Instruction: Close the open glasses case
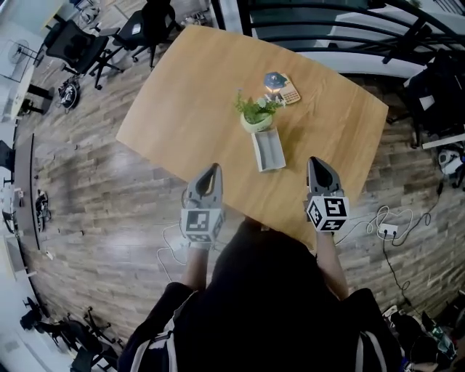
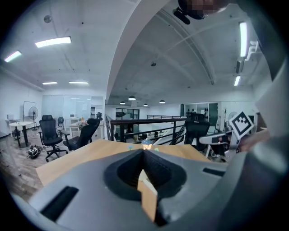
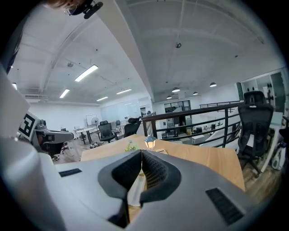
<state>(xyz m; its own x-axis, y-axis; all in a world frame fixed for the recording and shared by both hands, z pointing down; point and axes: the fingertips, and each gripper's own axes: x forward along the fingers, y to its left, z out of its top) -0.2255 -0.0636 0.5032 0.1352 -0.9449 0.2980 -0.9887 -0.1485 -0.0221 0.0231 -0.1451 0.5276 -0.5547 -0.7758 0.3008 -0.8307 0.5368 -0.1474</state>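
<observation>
The open glasses case [image 1: 267, 150], a long grey tray shape, lies on the wooden table [image 1: 189, 109] just in front of a small potted plant [image 1: 256, 112]. My left gripper [image 1: 213, 168] hovers over the table's near edge, left of the case and apart from it, jaws shut and empty. My right gripper [image 1: 316, 161] is to the right of the case, also apart, shut and empty. In the left gripper view the jaws [image 2: 143, 151] meet at their tips. The right gripper view shows its jaws [image 3: 142, 152] closed the same way, pointing toward the plant [image 3: 131, 146].
Behind the plant stand a small lantern [image 1: 274, 81] and a calculator [image 1: 290, 93]. A black railing [image 1: 327, 22] runs past the table's far side. Office chairs [image 1: 80, 47] stand at the far left. Cables and a power strip [image 1: 389, 231] lie on the floor at right.
</observation>
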